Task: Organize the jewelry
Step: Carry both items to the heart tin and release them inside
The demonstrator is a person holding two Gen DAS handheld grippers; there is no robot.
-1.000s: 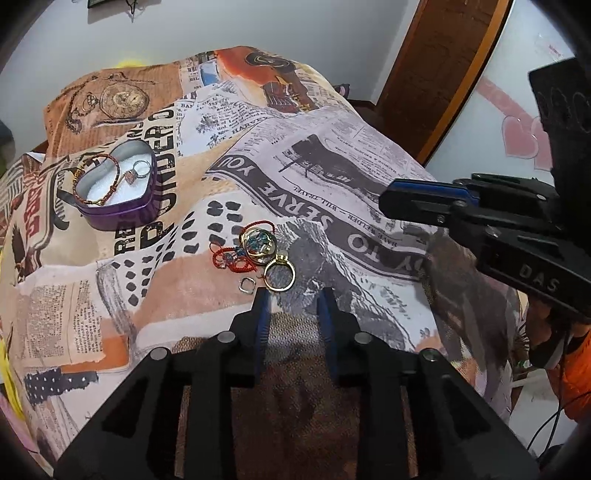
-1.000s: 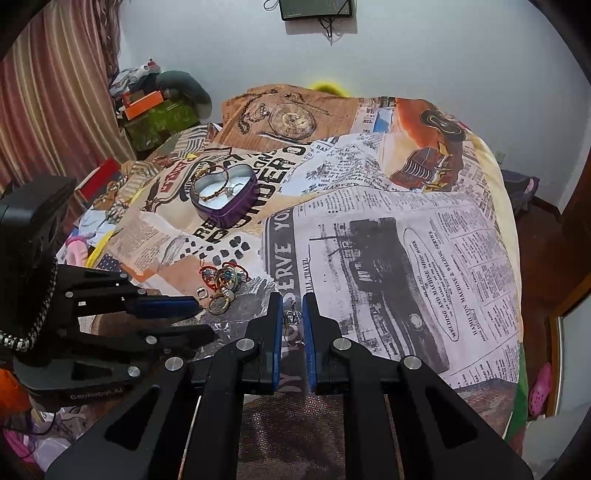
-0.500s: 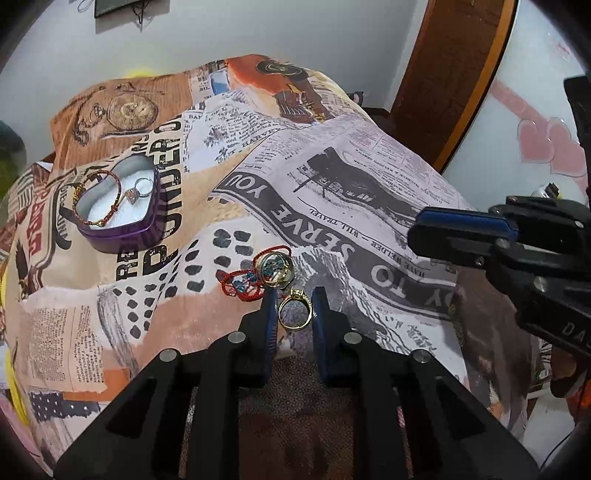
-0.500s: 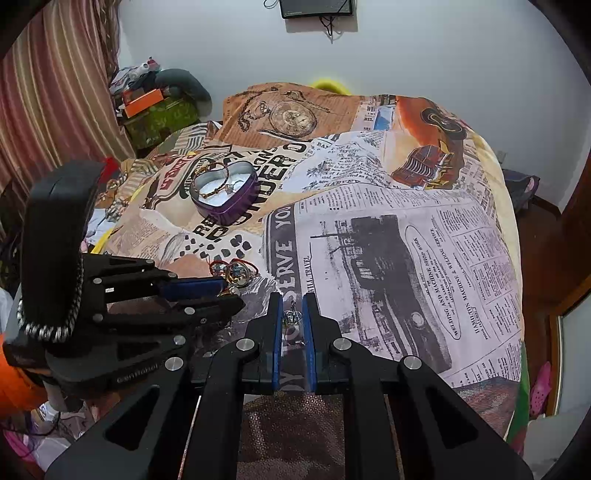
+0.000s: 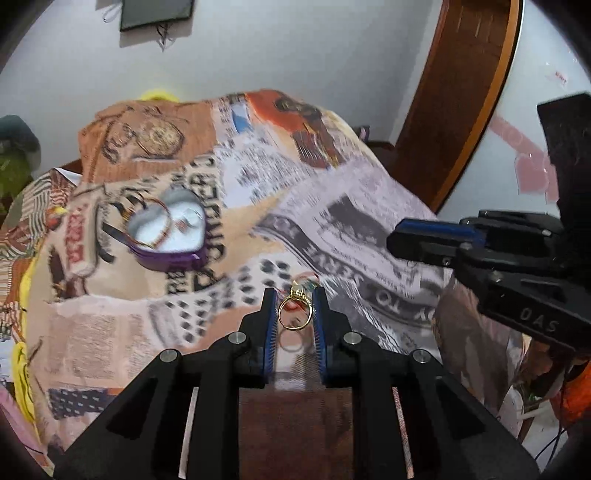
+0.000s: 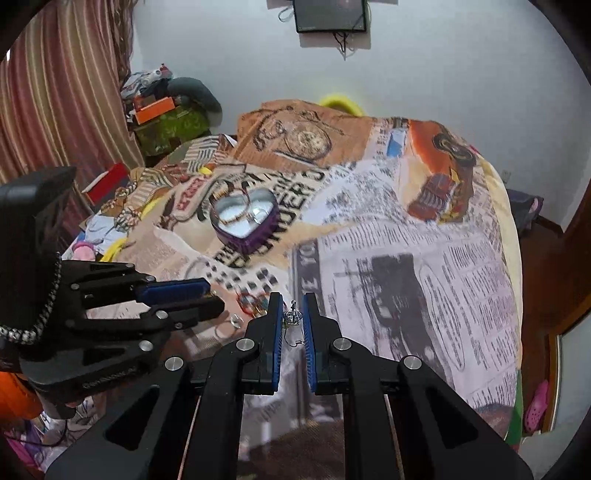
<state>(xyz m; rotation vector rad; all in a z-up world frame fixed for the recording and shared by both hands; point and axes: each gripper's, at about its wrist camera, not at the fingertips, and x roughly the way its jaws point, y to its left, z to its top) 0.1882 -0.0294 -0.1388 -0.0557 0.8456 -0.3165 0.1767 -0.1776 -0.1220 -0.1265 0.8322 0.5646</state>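
My left gripper (image 5: 294,301) is shut on a gold ring (image 5: 294,314) and holds it lifted above the newspaper-print bedspread (image 5: 351,229). My right gripper (image 6: 293,304) is shut on a small silver crown earring (image 6: 292,317). A purple heart-shaped tin (image 5: 168,236) lies open at the left with a beaded bracelet and a ring inside; it also shows in the right wrist view (image 6: 246,221). A pile of red-corded jewelry (image 6: 253,304) lies on the bedspread between the grippers, with a small silver ring (image 6: 235,321) beside it.
A wooden door frame (image 5: 465,92) stands at the right. Striped curtains (image 6: 59,92) and a cluttered stack of boxes (image 6: 162,118) stand at the far left. A framed dark picture (image 6: 331,14) hangs on the wall behind the bed.
My left gripper closed on the gold ring and lifted it off the bedspread. The right gripper kept its hold on the earring and rose a little.
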